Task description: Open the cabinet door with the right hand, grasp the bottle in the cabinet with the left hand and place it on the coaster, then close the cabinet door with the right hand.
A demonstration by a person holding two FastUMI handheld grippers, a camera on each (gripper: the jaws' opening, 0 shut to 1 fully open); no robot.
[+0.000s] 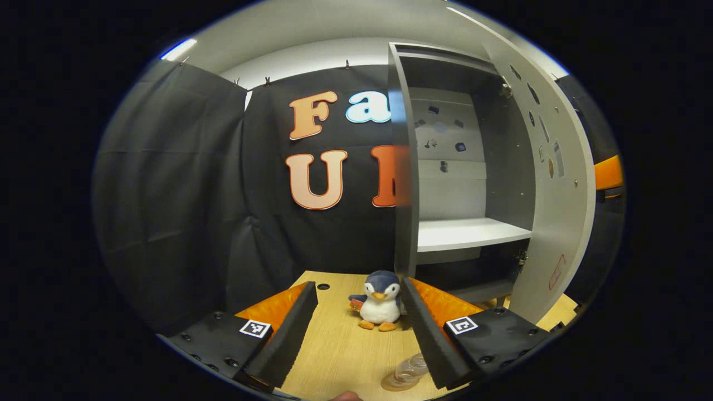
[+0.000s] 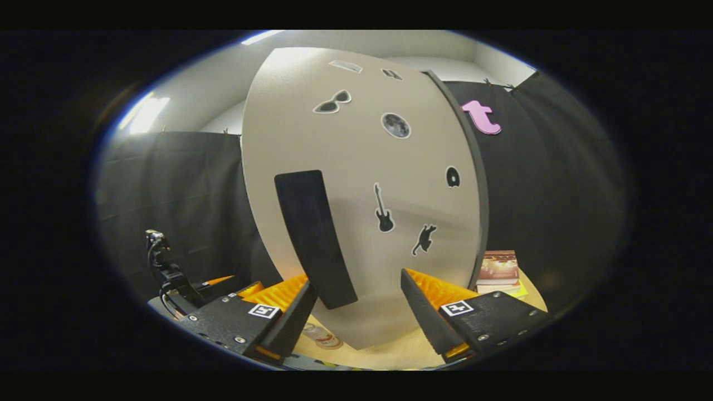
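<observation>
Wooden table, cabinet open at far right. Bottle on coaster, near my spread left gripper. Right gripper spread, facing the door.

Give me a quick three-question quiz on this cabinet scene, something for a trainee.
1. True or false: the cabinet door stands open.
2. Pick one. The left tool is: A, open and empty; B, shut on a bottle; C, shut on a toy.
3. Short answer: which toy stands on the table in front of the cabinet?

Key: 1 true. 2 A. 3 a penguin.
</observation>
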